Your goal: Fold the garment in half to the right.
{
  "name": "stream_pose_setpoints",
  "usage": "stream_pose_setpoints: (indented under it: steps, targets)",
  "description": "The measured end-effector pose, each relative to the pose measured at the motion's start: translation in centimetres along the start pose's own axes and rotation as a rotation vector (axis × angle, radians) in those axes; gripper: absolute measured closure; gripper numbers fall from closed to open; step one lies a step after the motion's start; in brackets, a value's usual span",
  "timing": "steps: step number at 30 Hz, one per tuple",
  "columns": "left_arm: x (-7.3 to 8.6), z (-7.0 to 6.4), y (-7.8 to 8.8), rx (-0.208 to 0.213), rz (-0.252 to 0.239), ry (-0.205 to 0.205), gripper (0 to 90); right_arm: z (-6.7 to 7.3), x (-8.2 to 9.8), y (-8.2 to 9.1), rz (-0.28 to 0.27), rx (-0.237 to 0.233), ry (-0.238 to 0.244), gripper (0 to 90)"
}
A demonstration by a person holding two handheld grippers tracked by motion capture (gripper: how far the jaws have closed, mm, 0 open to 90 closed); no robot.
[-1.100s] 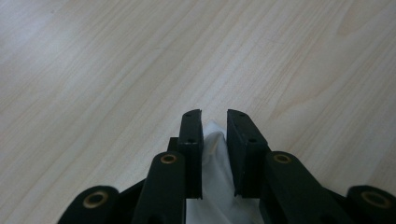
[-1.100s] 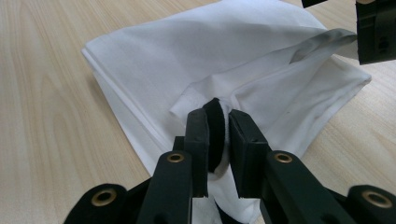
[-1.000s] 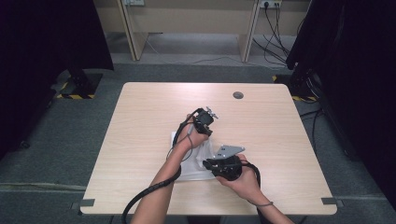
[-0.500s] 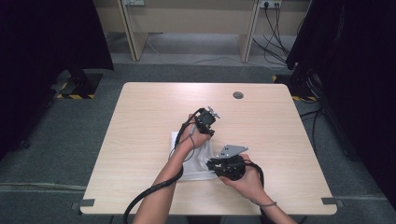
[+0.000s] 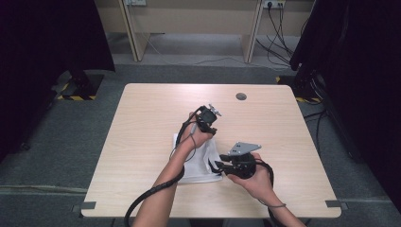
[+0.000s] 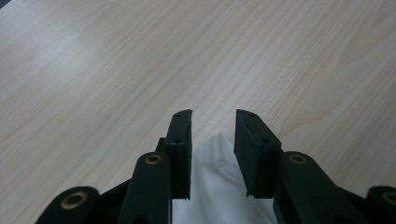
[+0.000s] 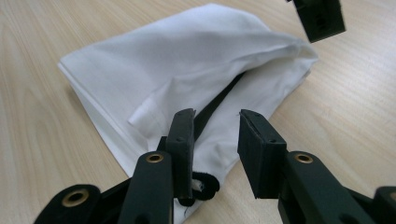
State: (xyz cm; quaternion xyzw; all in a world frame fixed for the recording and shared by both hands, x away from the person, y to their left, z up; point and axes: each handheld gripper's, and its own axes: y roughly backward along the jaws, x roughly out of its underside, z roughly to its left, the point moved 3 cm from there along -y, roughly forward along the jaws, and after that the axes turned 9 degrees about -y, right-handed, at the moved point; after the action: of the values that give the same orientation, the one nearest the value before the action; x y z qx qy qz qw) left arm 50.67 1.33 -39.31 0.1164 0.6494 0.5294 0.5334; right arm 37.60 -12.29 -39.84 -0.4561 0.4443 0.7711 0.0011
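1. A white folded cloth garment with a black strap or trim (image 5: 201,163) lies on the light wooden table (image 5: 142,118), low in the centre of the high view – between the person's two forearms, just below the left hand and to the left of the right hand

2. The left gripper (image 6: 212,135) has its jaws parted, and they have just been opening; in the left gripper view a white point of the garment (image 6: 219,186) sits in the lower middle of the frame between the jaws, but the pads do not press on it, so I take it as let go

3. The right gripper (image 7: 215,140) is likewise released, its jaws having just been opening; in the right gripper view they stand apart over the near edge of the garment (image 7: 177,70), which fills the upper centre of the frame, and the black strap (image 7: 217,105) runs diagonally toward the jaws

4. Judged from how it lies, the garment looks already folded into a compact stack – layered edges show at its left side – and both grips are off it

5. What seems left is little: perhaps smoothing the puffed upper corner or squaring the edges, then drawing both grippers clear
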Motion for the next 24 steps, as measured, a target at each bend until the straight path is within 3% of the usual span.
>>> stream_pose_setpoints:
  steps: [7, 13, 15, 20, 24]
  targets:
    - [1.1, 0.8, 0.7, -0.018, 0.026, 0.0, 66.4, 1.5, -0.6, -0.3, 0.001, -0.065, 0.012, 64.2]
    - [2.0, 1.0, 1.0, -0.015, 0.05, -0.004, 66.0, 2.9, -0.5, -1.4, 0.044, -0.107, 0.043, 58.7]
    - [2.2, 1.0, 0.8, -0.016, 0.059, -0.011, 66.0, 3.2, -0.2, -1.9, 0.069, -0.101, 0.052, 57.3]
    - [2.5, 0.4, 0.0, 0.001, 0.075, -0.029, 65.6, 2.9, 0.4, -2.5, 0.089, -0.028, 0.078, 78.7]
    - [2.5, 0.1, -0.3, 0.002, 0.085, -0.044, 64.8, 2.5, 0.4, -2.2, 0.085, -0.005, 0.072, 82.8]
